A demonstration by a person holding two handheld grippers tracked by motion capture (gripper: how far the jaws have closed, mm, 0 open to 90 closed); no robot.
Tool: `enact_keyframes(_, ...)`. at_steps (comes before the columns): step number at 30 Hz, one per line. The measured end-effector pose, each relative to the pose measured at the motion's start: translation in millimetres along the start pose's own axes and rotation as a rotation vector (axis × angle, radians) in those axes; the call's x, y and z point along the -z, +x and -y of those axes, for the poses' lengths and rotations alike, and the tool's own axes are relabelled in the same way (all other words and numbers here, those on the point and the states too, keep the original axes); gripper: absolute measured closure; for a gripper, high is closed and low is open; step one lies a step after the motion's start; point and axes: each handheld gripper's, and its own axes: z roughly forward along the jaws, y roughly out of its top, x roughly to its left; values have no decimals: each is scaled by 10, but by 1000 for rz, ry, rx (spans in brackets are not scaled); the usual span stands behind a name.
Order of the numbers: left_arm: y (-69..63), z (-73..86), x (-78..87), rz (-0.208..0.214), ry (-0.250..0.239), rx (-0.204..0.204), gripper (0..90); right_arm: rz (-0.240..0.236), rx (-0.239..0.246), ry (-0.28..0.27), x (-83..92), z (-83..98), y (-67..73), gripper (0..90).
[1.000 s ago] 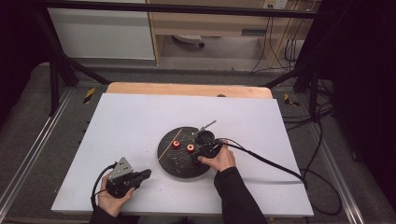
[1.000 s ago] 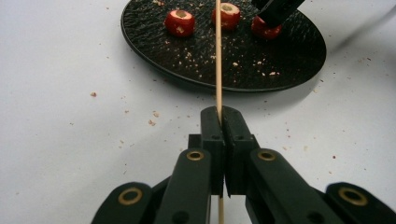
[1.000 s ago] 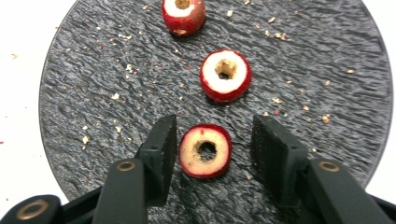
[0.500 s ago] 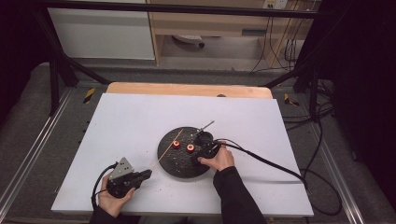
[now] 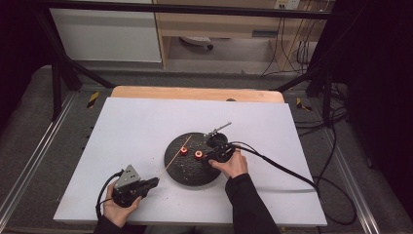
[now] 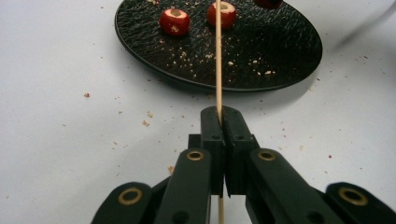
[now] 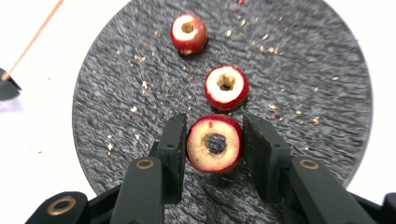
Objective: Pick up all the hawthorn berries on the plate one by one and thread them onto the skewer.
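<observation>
On the white table top sits a round black textured plate, sprinkled with pale crumbs. Two red cored fruit pieces with pale flesh lie on it: one farther from the right gripper, another just beyond its jaws. A third red cored fruit piece, its dark hollow facing the camera, sits between the black jaws of the right gripper; the jaws have just been closing, and their pads now press on the fruit's two sides, so this gripper grasps it over the plate. In the high view the right gripper is at the plate's right part, with the person's hand behind it.

Near the table's front left, the left gripper is clenched on a thin wooden skewer. The stick runs out between its closed jaws, in the left gripper view, and reaches across the plate's rim towards the two loose fruit pieces. A slim grey metal tool lies at the plate's far edge.
</observation>
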Motion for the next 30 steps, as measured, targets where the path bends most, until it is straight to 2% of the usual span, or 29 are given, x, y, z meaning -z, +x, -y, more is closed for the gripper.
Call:
enact_keyframes(4,-8,0,-5,1,-3,3,880,-8,-24,-65,118,29,-21,622)
enact_keyframes(5,-9,0,-7,2,-2,3,880,-8,-24,-65,118,29,-21,622)
enact_keyframes(12,-20,1,-23,3,-2,9,880,-31,-57,-164,203,154,-89,622)
enact_keyframes(21,-46,-2,-53,4,-5,19,880,-78,-139,-309,203,355,-153,623)
enact_keyframes(22,-47,-4,-55,3,-6,21,880,-83,-157,-348,197,396,-149,623)
enact_keyframes(23,-48,-5,-57,2,-7,24,880,-83,-157,-348,197,396,-149,623)
enact_keyframes(27,-59,-7,-69,0,-6,27,879,-105,-197,-429,175,472,-132,623)
enact_keyframes(28,-62,-7,-70,-3,-5,26,879,-116,-219,-466,160,505,-133,623)
enact_keyframes(30,-69,-9,-72,-6,-5,22,879,-118,-229,-479,150,517,-133,623)
